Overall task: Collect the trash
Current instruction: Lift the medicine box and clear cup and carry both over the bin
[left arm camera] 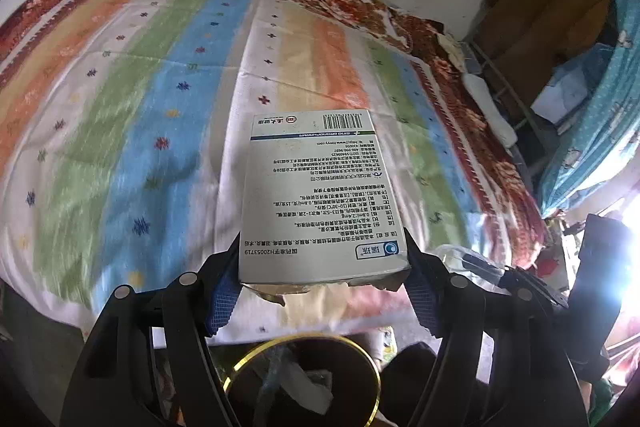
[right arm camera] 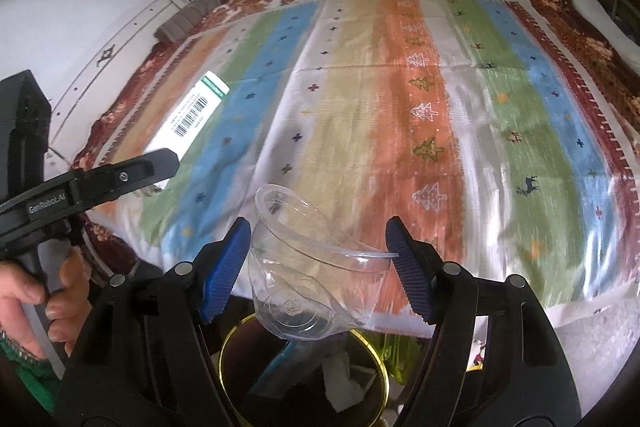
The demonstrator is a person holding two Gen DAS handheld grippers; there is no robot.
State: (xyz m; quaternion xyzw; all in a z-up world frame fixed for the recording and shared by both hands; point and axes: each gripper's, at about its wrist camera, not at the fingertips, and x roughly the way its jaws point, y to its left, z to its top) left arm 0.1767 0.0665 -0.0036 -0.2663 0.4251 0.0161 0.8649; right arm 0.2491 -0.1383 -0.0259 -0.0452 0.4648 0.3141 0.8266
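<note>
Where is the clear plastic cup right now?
In the right wrist view, the clear plastic cup sits tilted between the right gripper fingers, above the gold-rimmed bin at the striped bedspread's near edge.

the box reads "h20053719" and "sino granopharma"; the left hand-held gripper reads "genrobot.ai".

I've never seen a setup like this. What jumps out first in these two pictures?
The brightly striped blanket covering the bed fills both views. Over it, the left tool clamps a white medicine box printed with a barcode, while a clear plastic cup sits tilted between the fingers of the right tool. Below both, at the bed's near edge, a gold-rimmed bin already holds some trash.
</note>
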